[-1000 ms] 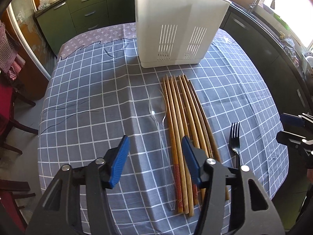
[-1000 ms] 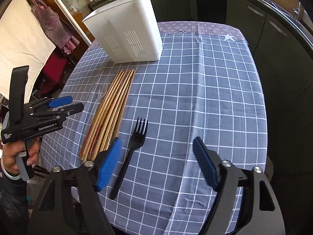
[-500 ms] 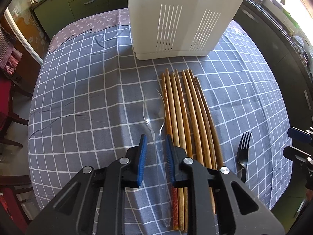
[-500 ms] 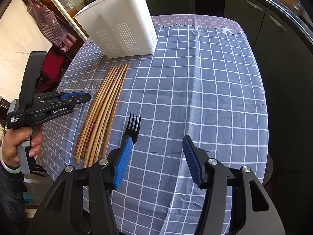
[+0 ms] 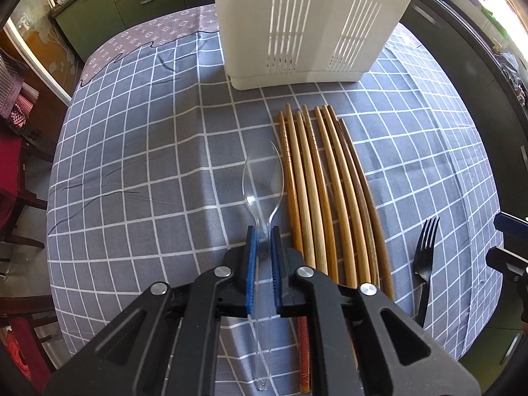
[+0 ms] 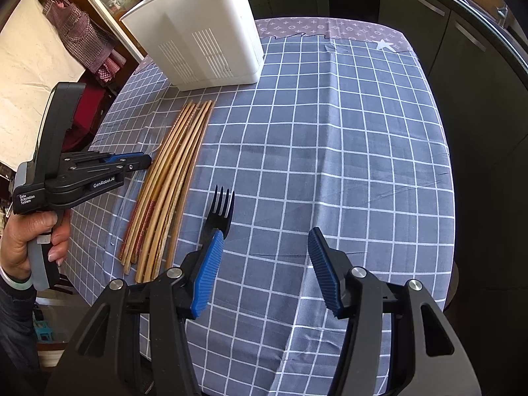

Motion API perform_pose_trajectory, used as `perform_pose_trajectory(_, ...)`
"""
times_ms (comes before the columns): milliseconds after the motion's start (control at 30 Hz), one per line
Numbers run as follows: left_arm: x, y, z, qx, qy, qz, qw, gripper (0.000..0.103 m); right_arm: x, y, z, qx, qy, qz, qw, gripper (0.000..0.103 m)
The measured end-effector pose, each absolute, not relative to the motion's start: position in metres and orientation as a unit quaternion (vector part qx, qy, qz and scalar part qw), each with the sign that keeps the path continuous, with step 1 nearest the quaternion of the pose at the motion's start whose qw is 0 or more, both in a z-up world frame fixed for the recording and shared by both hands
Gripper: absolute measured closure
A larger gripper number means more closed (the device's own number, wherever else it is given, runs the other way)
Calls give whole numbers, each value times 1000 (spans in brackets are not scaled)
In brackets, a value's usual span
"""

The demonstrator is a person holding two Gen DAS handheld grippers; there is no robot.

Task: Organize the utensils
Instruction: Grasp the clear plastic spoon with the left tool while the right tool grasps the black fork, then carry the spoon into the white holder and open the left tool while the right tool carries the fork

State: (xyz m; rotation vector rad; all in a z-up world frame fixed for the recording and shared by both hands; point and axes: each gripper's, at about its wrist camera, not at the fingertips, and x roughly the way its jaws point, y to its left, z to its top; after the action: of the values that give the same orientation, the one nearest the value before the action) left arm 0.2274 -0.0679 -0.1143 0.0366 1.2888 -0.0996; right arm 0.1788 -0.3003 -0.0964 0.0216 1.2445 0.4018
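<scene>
1. L gripper (image 5: 263, 231): pointing steeply down at the counter; jaws just closed, now pinched on the neck of the clear plastic spoon (image 5: 264, 181). Blue pads (image 5: 251, 264) pressed on both sides of the handle.
2. Clear plastic spoon: lying on the counter, bowl toward the caddy, handle end toward the camera, just left of the chopsticks.
3. Chopsticks (image 5: 330, 191): wooden, abt eight, lying side by side in a row, tips toward the caddy; some w/ red patterned ends. Between spoon and fork.
4. Black plastic fork (image 6: 219, 211): flat on the counter, right of the chopsticks, apart from them, tines toward the caddy.
5. R gripper (image 6: 264, 247): jaws abt half open, holding nothing; hovering over the counter, left pad over the fork's neck, fork not between the jaws.
6. White utensil caddy (image 5: 310, 23): upright at far end of the counter, slotted vents in front wall; inside not visible.
7. Counter (image 6: 346, 138): covered w/ grey-blue checked cloth, patterned mauve strip at far edge.
8. Person's hand (image 6: 29, 241): wrapped round the L gripper's handle, dark sleeve at the wrist.
9. Surroundings: dark green cabinets behind, red chair at left.
</scene>
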Motion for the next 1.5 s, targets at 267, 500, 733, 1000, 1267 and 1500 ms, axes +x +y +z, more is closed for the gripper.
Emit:
perform_pose_trajectory(267, 215, -43, -82, 11, 559, -44, 828, 95, 178, -272, -119, 19, 639, 188, 746, 65)
perform_pose_trajectory(500, 197, -33, -64, 9, 535, -59, 843, 94, 182, -235, -132, 10, 673, 178, 718, 74)
perform_pose_trajectory(733, 186, -22, -58, 6, 517, -77, 853, 94, 186, -213, -142, -22, 692, 141, 707, 77)
perform_pose_trajectory(1000, 182, -16, -51, 5, 502, -102, 859, 94, 188, -191, -147, -71, 690, 105, 712, 89)
perform_pose_trajectory(1267, 177, -16, -46, 6, 493, -106, 863, 94, 179, -188, -150, -86, 672, 129, 725, 93)
perform_pose_trajectory(1500, 174, -21, -26, 10, 479, -104, 871, 94, 167, -222, -145, -46, 649, 161, 742, 93)
